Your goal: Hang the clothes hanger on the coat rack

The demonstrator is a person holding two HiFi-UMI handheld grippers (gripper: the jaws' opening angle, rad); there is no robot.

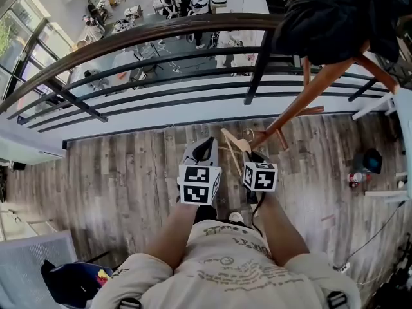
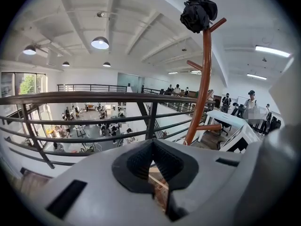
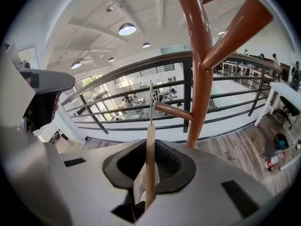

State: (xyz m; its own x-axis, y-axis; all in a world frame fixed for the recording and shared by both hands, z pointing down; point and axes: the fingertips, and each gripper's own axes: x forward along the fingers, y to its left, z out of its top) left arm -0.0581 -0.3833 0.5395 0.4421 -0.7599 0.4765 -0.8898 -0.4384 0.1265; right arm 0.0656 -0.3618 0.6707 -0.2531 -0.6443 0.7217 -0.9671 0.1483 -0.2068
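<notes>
1. Plank flooring [image 1: 116, 179] runs up to a dark metal railing [image 1: 161, 31] at the edge of a mezzanine, with an open office below it. No table is involved; all the work is in the air in front of me.
2. The coat rack [image 1: 309, 92] stands just inside the railing at my right. It has a reddish-brown wooden trunk with angled pegs, and a black garment [image 1: 328, 18] is bundled over its top.
3. My right gripper [image 1: 251, 154] has its jaws clamped on the wooden clothes hanger [image 3: 150, 168]. The hanger sits edge-on between the pads, with its metal hook [image 3: 151, 102] pointing straight up.
4. I judge this grip keeps the hook free and leading, so it can drop over a peg without my regripping.
5. In the right gripper view the hook lines up close to a short lower peg [image 3: 171, 111]. I cannot tell whether they are touching or only near. The hanger is not hung yet.
6. My left gripper [image 1: 201, 148] sits just beside the right one. Its jaws are drawn together to a thin slit and I see nothing held in them. It seems parked close by to steady the hanger if it swings.
7. The top pegs are taken by the garment, so a lower bare peg looks the sensible target.
</notes>
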